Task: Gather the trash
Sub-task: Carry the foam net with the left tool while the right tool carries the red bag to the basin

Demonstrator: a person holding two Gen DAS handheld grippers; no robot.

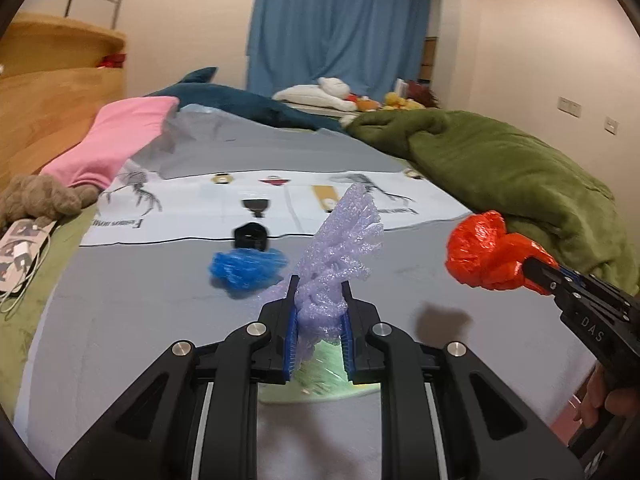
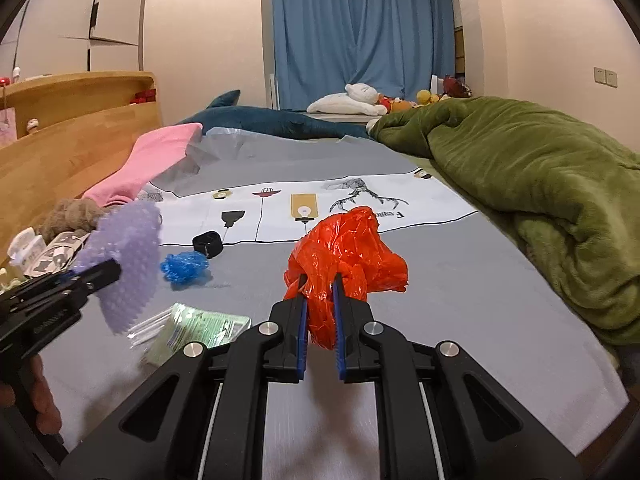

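Left gripper (image 1: 320,300) pinches purple bubble wrap (image 1: 340,240), right gripper (image 2: 320,300) clamps the red bag (image 2: 344,248); blue wad (image 2: 185,266) and green packet (image 2: 196,330) beside it remain on the bed

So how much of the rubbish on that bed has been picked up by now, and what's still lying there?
Picked up so far: the left gripper is clamped on purple bubble wrap, and the right gripper on a crumpled red plastic bag. Neither is in a bin; none shows. Left on the grey bedsheet: a blue plastic wad, a small black object and a green packet.
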